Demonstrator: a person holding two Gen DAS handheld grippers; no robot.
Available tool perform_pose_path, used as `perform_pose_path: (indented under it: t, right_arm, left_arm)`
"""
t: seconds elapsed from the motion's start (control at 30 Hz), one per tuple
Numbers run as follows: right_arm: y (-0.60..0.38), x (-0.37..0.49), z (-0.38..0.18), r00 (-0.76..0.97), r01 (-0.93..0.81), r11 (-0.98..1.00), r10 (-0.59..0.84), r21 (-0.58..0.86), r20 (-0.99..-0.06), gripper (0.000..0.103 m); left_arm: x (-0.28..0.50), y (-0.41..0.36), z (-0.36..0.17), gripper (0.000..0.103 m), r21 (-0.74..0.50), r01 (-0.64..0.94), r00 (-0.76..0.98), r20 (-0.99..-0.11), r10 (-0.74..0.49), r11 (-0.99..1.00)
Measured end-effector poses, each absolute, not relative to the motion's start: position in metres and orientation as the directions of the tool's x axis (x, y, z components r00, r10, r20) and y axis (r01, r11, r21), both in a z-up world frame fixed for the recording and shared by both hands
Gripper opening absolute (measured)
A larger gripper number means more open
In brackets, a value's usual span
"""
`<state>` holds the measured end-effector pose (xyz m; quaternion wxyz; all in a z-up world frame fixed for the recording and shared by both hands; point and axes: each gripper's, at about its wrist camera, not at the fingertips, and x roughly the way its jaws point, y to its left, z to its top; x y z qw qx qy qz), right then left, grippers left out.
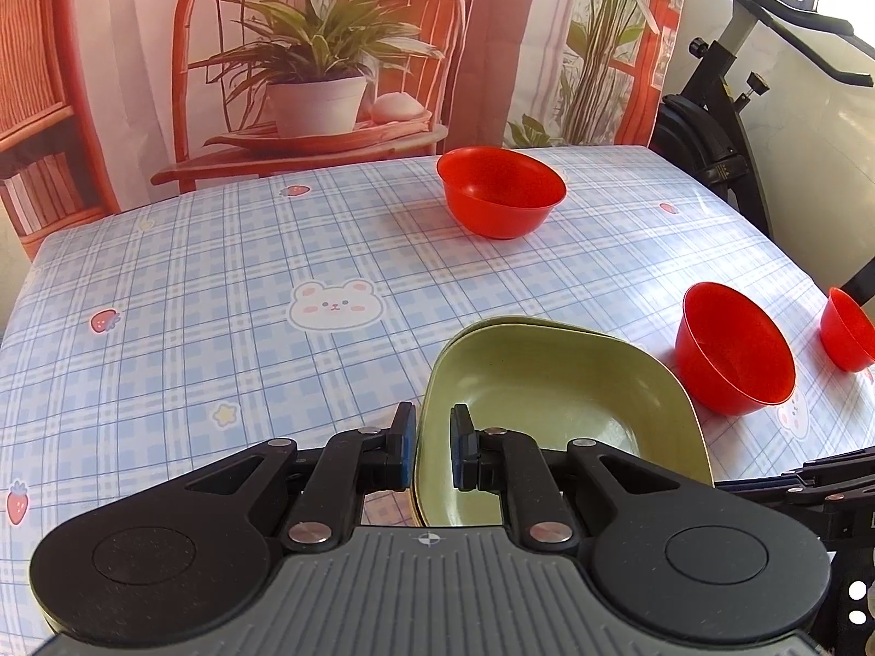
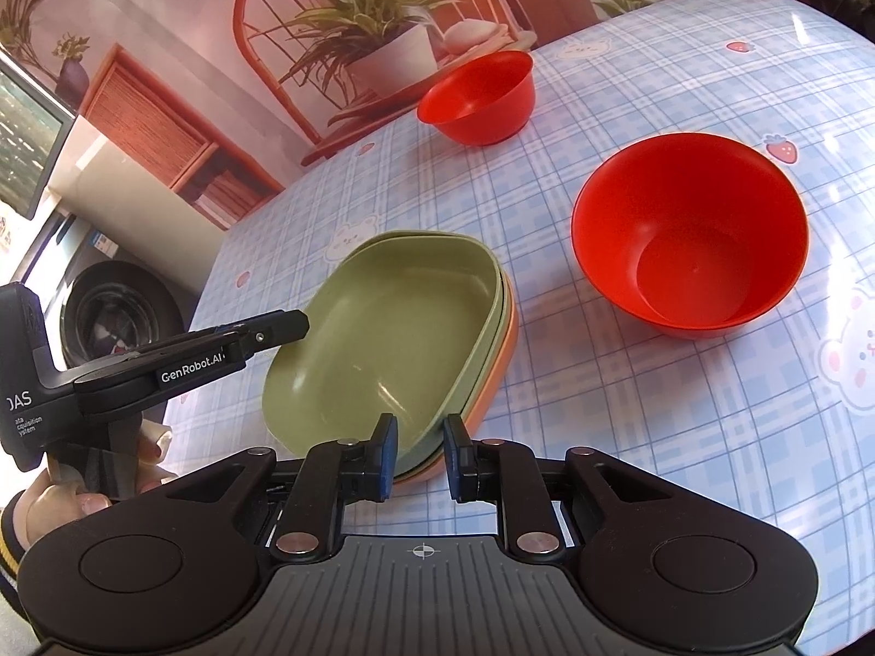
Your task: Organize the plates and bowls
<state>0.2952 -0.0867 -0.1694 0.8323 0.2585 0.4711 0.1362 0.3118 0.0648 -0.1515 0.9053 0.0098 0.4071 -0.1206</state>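
Note:
A stack of green plates (image 1: pixel 552 410) on an orange one (image 2: pixel 495 377) sits on the checked tablecloth. My left gripper (image 1: pixel 432 451) is open, one finger on each side of the stack's near-left rim. My right gripper (image 2: pixel 420 456) is open, its fingers astride the stack's near rim (image 2: pixel 383 317). A red bowl (image 1: pixel 730 347) stands right of the stack, large in the right wrist view (image 2: pixel 692 243). Another red bowl (image 1: pixel 500 191) stands at the far side (image 2: pixel 478 95). A third red bowl (image 1: pixel 847 336) shows at the right edge.
The table (image 1: pixel 219 273) has a backdrop with a printed chair and plant (image 1: pixel 317 71) behind it. An exercise bike (image 1: pixel 722 109) stands beyond the right edge. A washing machine (image 2: pixel 115 317) is left of the table. The left gripper's body (image 2: pixel 180 361) shows in the right wrist view.

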Motion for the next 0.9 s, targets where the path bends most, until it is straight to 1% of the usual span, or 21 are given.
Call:
perform_pose_path:
  t: [0.23,0.27,0.3,0.37,0.8,0.9]
  right_arm:
    - [-0.085,0.294,-0.167,0.531,0.013,0.841,0.453,0.541,-0.716,0.018]
    - [-0.085,0.294,-0.168,0.531,0.012,0.842,0.452,0.539,-0.717,0.017]
    - [-0.084,0.294,-0.169,0.532,0.012,0.843,0.449,0.537,-0.718,0.013]
    - [-0.084,0.294,-0.171,0.534,0.01,0.846,0.446,0.532,-0.719,0.012]
    - [-0.082,0.295,-0.174,0.538,-0.001,0.859,0.431,0.511,-0.724,0.012]
    - [-0.083,0.294,-0.175,0.54,-0.002,0.858,0.433,0.513,-0.722,0.012]
  left_arm:
    - [0.305,0.071,-0.153,0.014,-0.115,0.194,0.648,-0.731,-0.215,0.974]
    - [0.304,0.072,-0.154,0.014,-0.117,0.192,0.646,-0.732,-0.216,0.974]
    - [0.303,0.073,-0.155,0.014,-0.117,0.19,0.646,-0.732,-0.214,0.975]
    - [0.301,0.072,-0.157,0.014,-0.109,0.187,0.651,-0.731,-0.206,0.976]
    - [0.297,0.073,-0.172,0.014,-0.106,0.164,0.636,-0.749,-0.187,0.981]
    - [0.297,0.073,-0.173,0.017,-0.1,0.163,0.637,-0.749,-0.182,0.982]
